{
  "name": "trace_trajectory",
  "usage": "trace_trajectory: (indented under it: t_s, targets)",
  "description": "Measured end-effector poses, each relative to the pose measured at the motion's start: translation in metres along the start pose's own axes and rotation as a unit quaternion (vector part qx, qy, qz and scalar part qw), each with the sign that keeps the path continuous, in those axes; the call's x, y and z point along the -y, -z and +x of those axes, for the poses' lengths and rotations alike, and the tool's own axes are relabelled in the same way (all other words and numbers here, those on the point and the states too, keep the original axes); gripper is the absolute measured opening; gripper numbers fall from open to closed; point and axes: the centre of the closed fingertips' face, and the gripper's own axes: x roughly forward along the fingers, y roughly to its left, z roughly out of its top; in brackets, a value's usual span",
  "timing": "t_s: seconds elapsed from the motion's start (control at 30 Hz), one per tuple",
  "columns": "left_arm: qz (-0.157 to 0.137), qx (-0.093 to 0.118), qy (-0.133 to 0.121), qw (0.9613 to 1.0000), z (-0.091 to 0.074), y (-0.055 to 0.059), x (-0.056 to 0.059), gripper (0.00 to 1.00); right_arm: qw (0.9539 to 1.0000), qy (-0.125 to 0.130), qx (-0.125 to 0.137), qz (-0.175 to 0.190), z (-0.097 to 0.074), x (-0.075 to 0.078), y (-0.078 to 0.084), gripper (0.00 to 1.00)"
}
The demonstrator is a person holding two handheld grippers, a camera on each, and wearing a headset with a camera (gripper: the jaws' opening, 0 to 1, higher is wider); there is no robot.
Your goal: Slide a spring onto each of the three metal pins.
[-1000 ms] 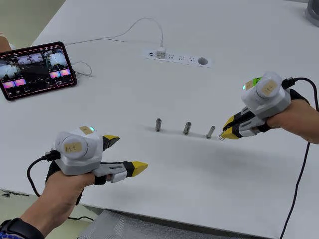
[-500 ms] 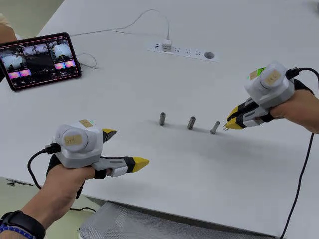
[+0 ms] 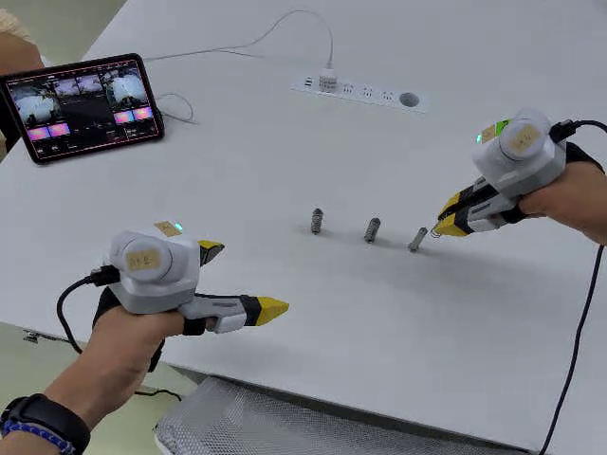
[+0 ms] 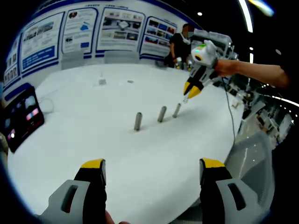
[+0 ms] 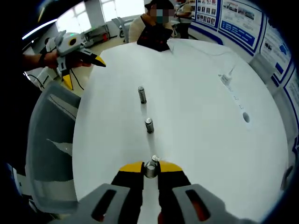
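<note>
Spring [image 5: 151, 169] in nearly closed right tool [image 3: 444, 228]

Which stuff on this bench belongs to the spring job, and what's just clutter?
Job: left pin, middle pin, right pin (as in the head view); spring pinched in right gripper; left gripper, open.
Lying about: tablet, power strip, charger plug.

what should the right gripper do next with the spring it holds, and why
Probably ease the right gripper a little toward the nearest pin so the spring lines up over its top, then slide it down. The jaws are shut on the spring just beside that pin's tip, and that pin looks bare, while the middle pin and far pin seem to carry coils already.
</note>
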Motion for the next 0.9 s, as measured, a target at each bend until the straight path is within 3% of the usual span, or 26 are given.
trace_trajectory:
  t_s: [0.37, 0.9]
  targets:
    - [-0.006, -0.002, -0.002, 1.0000, -0.002, 0.003, -0.001, 0.83, 1.0000, 0.001, 0.002, -0.005, 0.008, 0.007, -0.004, 0.12]
    - [-0.006, 0.000, -0.001, 1.0000, -0.003, -0.003, 0.003, 0.82, 0.9999, -0.008, -0.008, -0.010, 0.020, 0.006, -0.003, 0.12]
